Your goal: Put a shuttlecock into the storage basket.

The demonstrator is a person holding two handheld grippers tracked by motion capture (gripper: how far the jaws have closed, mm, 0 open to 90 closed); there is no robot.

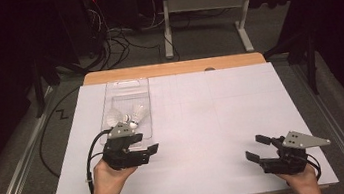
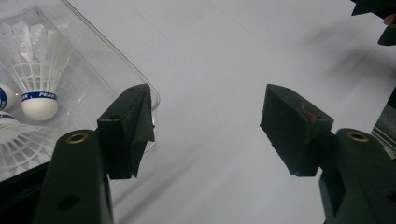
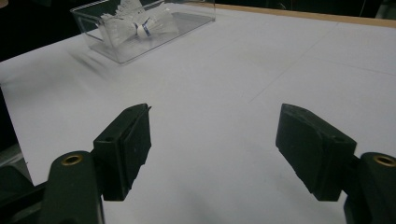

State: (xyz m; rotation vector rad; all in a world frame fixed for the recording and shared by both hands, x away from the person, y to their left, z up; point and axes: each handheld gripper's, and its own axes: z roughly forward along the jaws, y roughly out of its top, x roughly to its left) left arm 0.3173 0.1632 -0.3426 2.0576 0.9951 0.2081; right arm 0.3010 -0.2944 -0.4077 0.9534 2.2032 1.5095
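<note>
A clear plastic tray (image 1: 128, 85) lies at the left of the white-covered table (image 1: 212, 112). White feather shuttlecocks (image 1: 137, 112) with blue-banded cork heads lie inside it. My left gripper (image 1: 148, 152) hovers just past the tray's near end, open, with only bare table between its pads. In the left gripper view the left gripper (image 2: 208, 121) points beside the tray's corner (image 2: 116, 60), and a shuttlecock (image 2: 39, 60) lies to its left. My right gripper (image 1: 256, 147) rests open near the front right. In its own view the right gripper (image 3: 215, 135) faces the distant tray (image 3: 121, 53) and a shuttlecock (image 3: 140, 25).
A wooden strip (image 1: 171, 68) shows along the table's far edge. Beyond it are a grey floor, loose cables (image 1: 112, 44) and the white legs of another table (image 1: 168, 37). A black cable trails from the left gripper off the table's left side.
</note>
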